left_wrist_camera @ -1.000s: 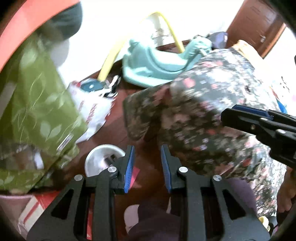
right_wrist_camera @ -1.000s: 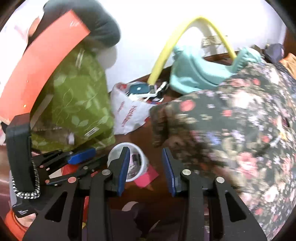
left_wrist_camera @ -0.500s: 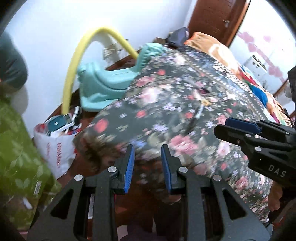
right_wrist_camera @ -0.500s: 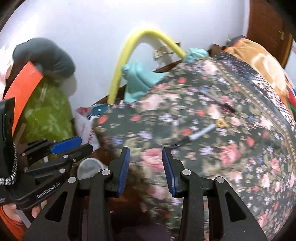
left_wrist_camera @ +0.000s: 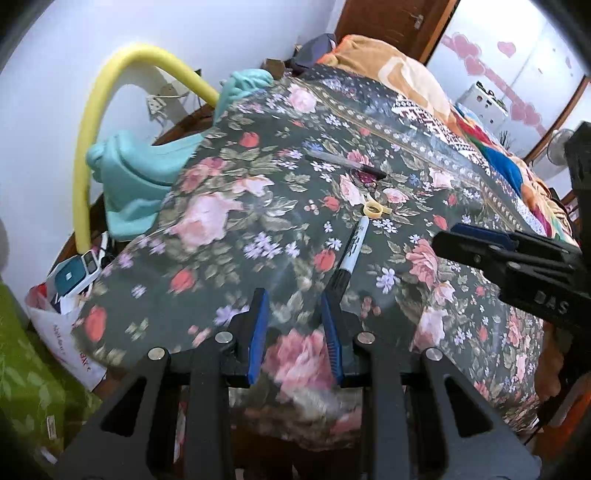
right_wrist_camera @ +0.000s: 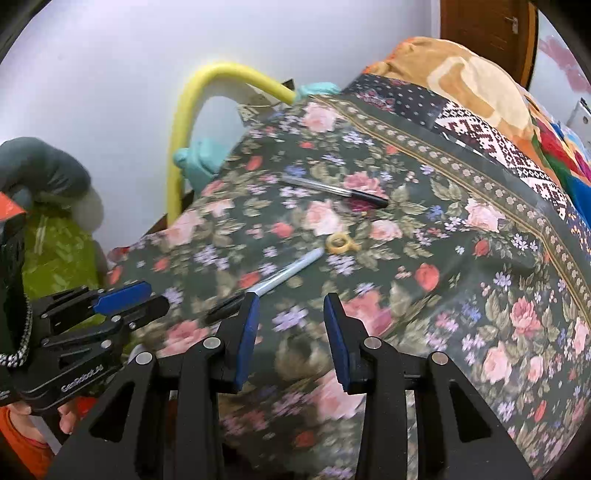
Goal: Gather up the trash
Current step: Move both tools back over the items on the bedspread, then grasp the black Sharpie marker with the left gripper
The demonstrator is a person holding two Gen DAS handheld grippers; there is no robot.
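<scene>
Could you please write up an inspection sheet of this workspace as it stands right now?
Surface: floral bedspread over a bed, rumpled at the near edge.
Job's things: near marker, far marker, small yellow ring between them, all lying loose and apart.
Clutter: white bag of items on the floor, green cloth, teal plastic toy.
Grippers: left gripper open, empty, over the bedspread edge; right gripper open, empty.
Cables: nothing seen for certain; yellow foam tube arches by the wall.
Surroundings: white wall, brown door, orange blanket.

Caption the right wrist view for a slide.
Open right gripper over floral bedspread with two markers and a tape ring.
</scene>
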